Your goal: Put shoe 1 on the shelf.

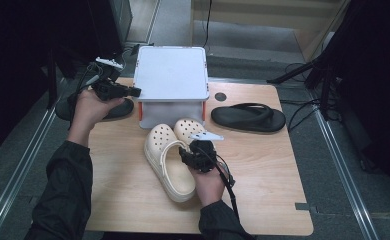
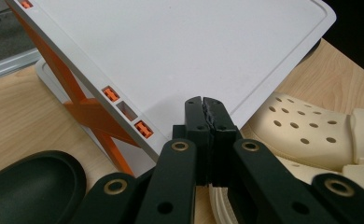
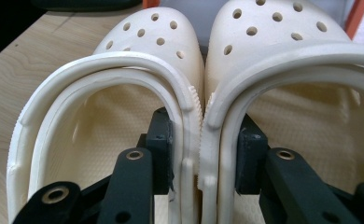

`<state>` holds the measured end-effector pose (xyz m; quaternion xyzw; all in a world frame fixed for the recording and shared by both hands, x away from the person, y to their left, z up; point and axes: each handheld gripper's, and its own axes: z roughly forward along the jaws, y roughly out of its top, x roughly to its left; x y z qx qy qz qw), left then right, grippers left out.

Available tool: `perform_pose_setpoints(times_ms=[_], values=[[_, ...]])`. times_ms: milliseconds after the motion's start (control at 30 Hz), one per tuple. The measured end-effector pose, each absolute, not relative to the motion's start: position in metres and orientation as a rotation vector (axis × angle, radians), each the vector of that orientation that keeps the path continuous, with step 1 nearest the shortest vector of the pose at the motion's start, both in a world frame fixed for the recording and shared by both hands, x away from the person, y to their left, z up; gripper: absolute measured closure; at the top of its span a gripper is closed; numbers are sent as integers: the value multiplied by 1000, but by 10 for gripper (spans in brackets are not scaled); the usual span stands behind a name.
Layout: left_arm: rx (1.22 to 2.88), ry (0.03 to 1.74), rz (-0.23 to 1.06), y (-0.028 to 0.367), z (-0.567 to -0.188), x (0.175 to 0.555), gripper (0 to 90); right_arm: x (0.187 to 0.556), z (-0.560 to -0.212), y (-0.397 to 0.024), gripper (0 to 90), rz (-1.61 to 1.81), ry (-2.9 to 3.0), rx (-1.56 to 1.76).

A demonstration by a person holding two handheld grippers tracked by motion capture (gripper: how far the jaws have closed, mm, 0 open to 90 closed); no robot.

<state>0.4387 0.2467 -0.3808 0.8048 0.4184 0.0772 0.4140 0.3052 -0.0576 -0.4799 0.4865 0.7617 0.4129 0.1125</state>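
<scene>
Clogs (image 3: 199, 93) pinching together by inner walls in my right gripper (image 3: 203, 154); left gripper (image 2: 207, 109) idling closed, empty. Next, I'm judging: lifting pair toward rack (image 1: 171, 75).

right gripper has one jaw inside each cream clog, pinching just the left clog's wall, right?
Not quite. In the right gripper view the right gripper does have one jaw inside each cream clog, but it pinches the touching inner walls of both, the left clog and the right clog together, not one alone.
</scene>
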Motion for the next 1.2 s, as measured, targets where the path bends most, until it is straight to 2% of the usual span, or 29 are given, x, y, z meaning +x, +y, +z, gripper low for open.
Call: perform_pose_setpoints(times_ms=[700, 1200], values=[[2014, 1060, 186, 248, -381, 439, 899, 376, -466, -35, 661, 1182, 2235, 1425], [2013, 1061, 176, 249, -381, 439, 899, 414, -479, -8, 660, 1143, 2136, 1510]])
